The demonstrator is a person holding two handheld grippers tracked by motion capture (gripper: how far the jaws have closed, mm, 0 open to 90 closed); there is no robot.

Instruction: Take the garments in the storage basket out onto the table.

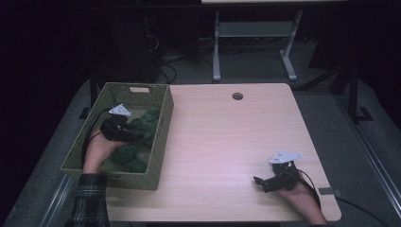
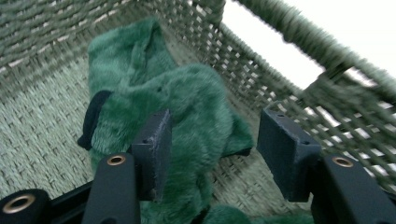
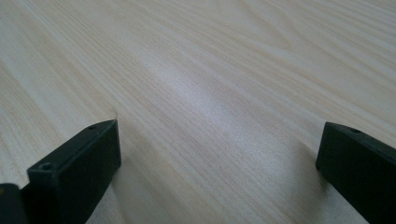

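The left tongs [image 2: 212,154] sit inside the woven green basket [image 1: 161,137] at the left of the high view, released, their jaws set around a fold of green plush cloth [image 2: 191,107] without pressing on it. In the left gripper view one jaw lies against the fabric at lower left, while the other stands clear at lower right, close to the basket's side wall. The cloth is piled on the basket floor, more of it trailing toward the upper left of that frame, with a black band [image 2: 91,119] at its edge.

The right tongs [image 1: 264,182] rest on the pale worktop [image 1: 222,142] at lower right of the high view, jaws spread wide and nothing between them.

What could go wrong: the fabric is soft and bulky, so the jaws may pinch only loose pile and let it slip on the lift. The jaw near the wall could snag the weave, and a caught basket might drag or tip, since nothing steadies it.
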